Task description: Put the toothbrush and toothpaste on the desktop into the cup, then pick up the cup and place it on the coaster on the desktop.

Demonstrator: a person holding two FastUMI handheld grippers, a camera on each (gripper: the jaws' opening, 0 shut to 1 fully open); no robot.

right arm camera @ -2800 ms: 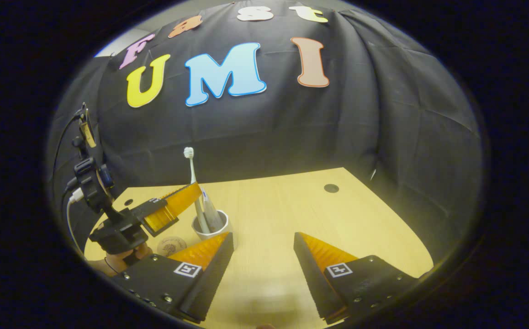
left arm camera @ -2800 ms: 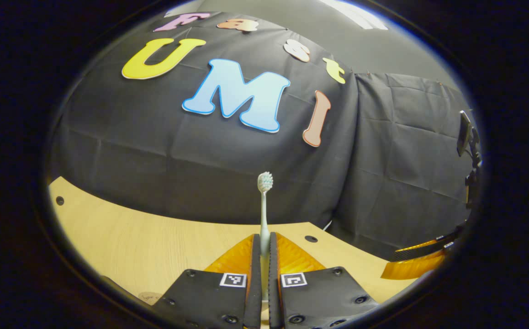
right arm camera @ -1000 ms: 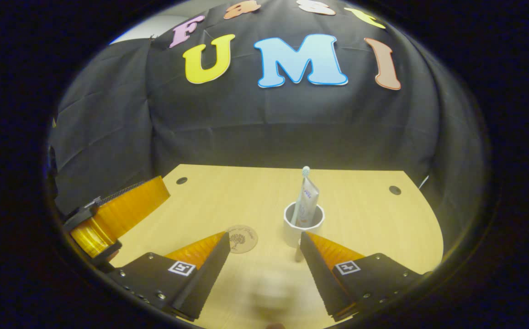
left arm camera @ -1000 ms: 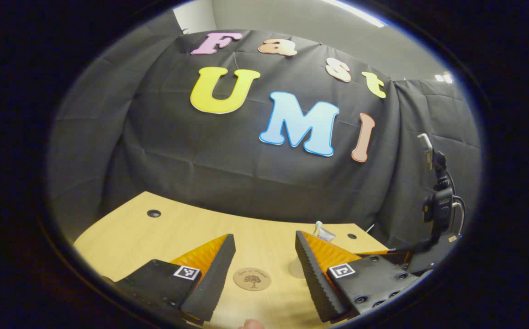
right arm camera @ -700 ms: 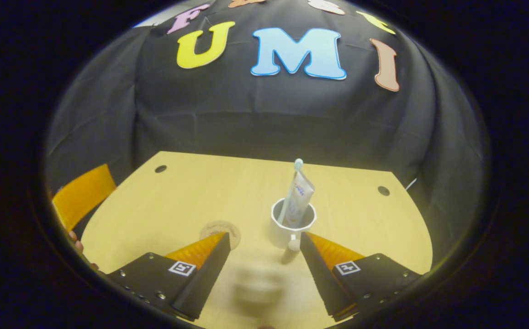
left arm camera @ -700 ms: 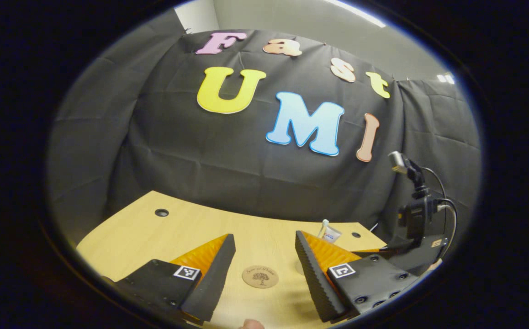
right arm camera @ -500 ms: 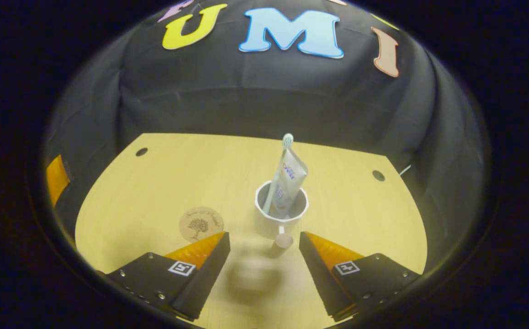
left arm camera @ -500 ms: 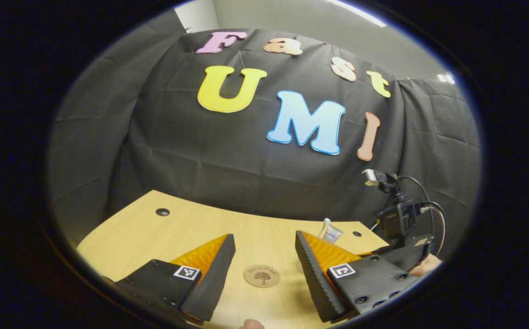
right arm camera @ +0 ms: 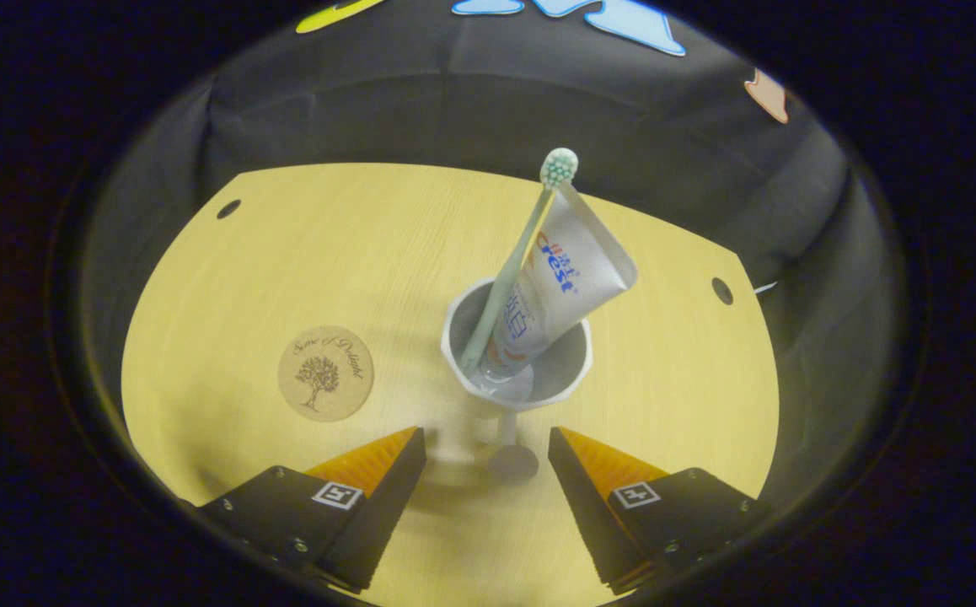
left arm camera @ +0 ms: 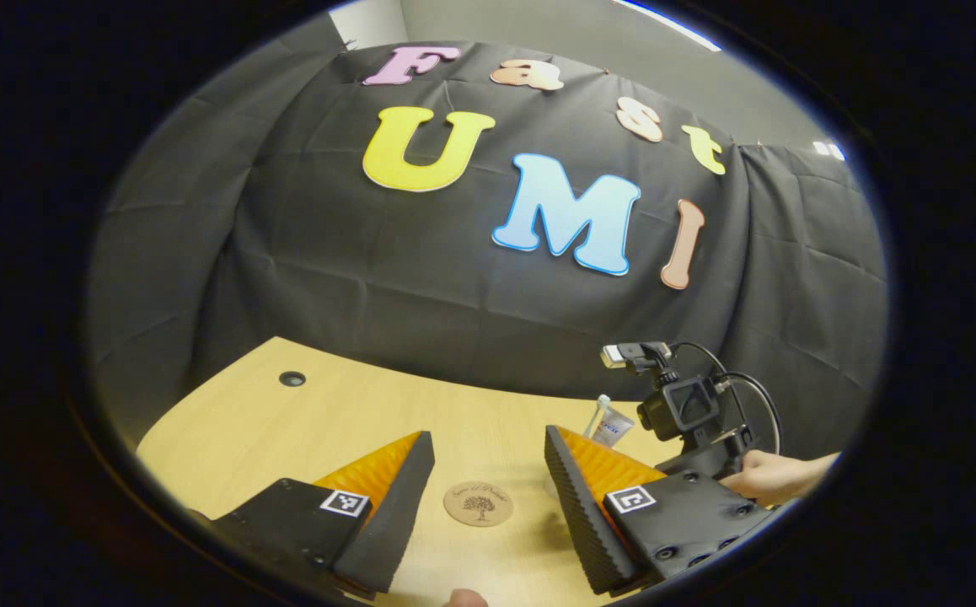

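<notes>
1. Left gripper (left arm camera: 488, 472) sits low over the wooden desktop (left arm camera: 302, 421), jaws spread wide with nothing between them.
2. The round coaster (left arm camera: 478, 503) lies flat on the desk, framed right in the gap between the fingers.
3. Over on the right, the right gripper (left arm camera: 690, 421) with a hand (left arm camera: 770, 476) on it.
4. Just left of that, the toothbrush (left arm camera: 598, 413) and toothpaste (left arm camera: 614, 427) tops poke up behind the left gripper's own right finger.

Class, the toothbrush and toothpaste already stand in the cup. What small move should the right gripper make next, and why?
Probably ease the right gripper forward and shut on the cup handle: its jaws are open, the handle lies between them, and the coaster waits bare.
</notes>
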